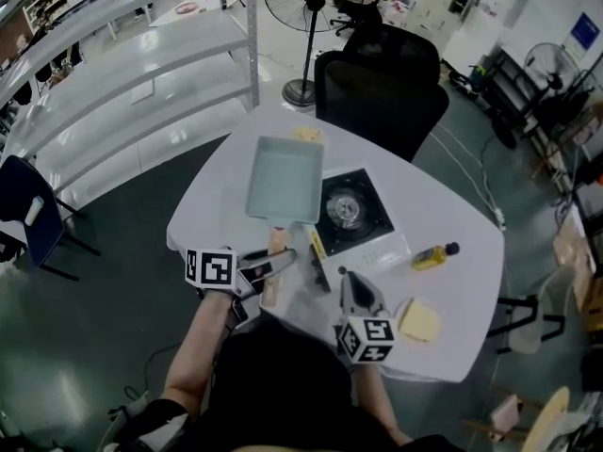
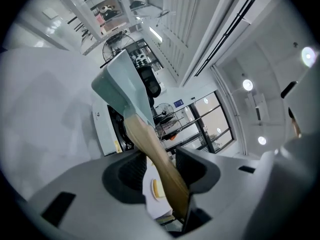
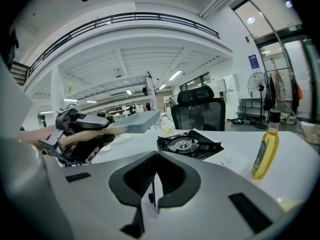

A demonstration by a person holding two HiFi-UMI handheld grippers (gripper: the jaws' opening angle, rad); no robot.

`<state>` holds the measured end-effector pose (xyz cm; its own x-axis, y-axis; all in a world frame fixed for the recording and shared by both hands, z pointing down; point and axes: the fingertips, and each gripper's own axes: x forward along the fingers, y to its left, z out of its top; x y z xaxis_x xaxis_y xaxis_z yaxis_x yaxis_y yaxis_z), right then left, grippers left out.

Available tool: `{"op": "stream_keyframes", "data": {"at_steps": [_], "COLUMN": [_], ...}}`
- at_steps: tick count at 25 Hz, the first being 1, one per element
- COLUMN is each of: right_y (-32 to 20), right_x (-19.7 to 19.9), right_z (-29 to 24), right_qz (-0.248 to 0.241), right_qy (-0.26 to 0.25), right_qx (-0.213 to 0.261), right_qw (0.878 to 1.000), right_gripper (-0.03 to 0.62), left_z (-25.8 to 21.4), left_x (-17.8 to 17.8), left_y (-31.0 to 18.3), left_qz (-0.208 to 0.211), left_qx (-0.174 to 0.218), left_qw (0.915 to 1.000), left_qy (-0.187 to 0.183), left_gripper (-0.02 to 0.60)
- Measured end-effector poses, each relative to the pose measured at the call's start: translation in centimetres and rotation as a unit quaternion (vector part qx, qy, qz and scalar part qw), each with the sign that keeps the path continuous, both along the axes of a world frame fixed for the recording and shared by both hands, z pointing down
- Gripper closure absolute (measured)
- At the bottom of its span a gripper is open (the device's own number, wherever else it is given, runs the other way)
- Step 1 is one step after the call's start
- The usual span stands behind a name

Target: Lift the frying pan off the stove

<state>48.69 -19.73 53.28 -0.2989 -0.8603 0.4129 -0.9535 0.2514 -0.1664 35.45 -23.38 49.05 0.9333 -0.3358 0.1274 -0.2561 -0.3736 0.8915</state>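
The frying pan [image 1: 285, 179] is rectangular and pale blue-green, with a wooden handle [image 1: 276, 269]. It hangs level above the table, just left of the black single-burner stove [image 1: 350, 210] and off its burner. My left gripper [image 1: 273, 264] is shut on the handle; in the left gripper view the handle [image 2: 159, 160] runs between the pads up to the pan [image 2: 121, 85]. My right gripper [image 1: 345, 279] is shut and holds nothing, near the table's front edge. From the right gripper view the pan [image 3: 137, 120] shows raised beside the stove [image 3: 187, 145].
A yellow oil bottle [image 1: 433, 255] lies right of the stove, and a yellow pad [image 1: 420, 320] sits at the front right. A black office chair [image 1: 382, 88] stands behind the white table [image 1: 471, 299]. White shelving [image 1: 122, 83] runs along the left, a floor fan [image 1: 306, 8] behind.
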Motion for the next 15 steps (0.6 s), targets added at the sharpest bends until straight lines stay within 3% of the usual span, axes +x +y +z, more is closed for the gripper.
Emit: {"op": "stream_keyframes", "data": {"at_steps": [15], "right_y": [-2.5], "right_x": [-5.3], "right_z": [-1.3], "right_qz": [-0.076], "right_qy": [0.009], "right_qx": [0.007], "right_qw": [0.997], "right_gripper": [0.588], "left_z": [0.1], "left_x": [-8.8], "left_y": [1.1], "left_qz": [-0.107], "left_qx": [-0.013], "left_qw": [0.9941], "left_qy": [-0.001], "left_gripper": [0.402]}}
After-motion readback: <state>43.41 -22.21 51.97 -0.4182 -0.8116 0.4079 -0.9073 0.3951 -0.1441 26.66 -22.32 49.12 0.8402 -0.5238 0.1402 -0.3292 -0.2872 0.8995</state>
